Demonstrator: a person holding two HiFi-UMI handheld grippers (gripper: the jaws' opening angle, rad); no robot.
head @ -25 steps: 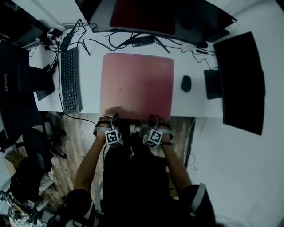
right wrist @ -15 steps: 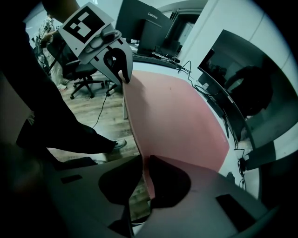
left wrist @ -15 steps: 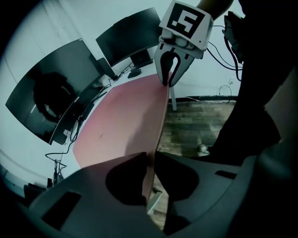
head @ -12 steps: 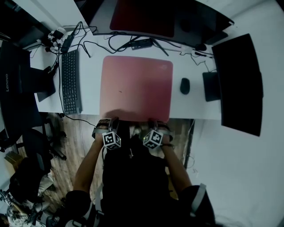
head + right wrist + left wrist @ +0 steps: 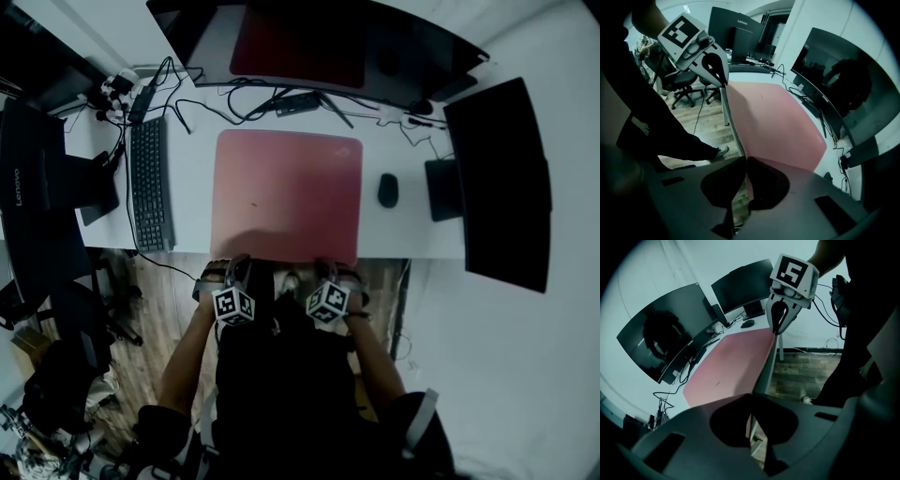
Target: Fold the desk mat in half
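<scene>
L hand-held gripper (image 5: 241, 263) | R hand-held gripper (image 5: 326, 267) | jaws just closed on desk mat (image 5: 286, 187)

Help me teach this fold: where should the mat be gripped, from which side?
Grip the mat by its near edge, from the person's side: thin, flat, it ends at the desk's front edge. The left gripper and right gripper, jaws just closed, pinch it there.

The person (image 5: 281, 394) is wearing a dark top. The left claw (image 5: 237, 267) and right claw (image 5: 326, 270) are bearing white cubes with black markers.
</scene>
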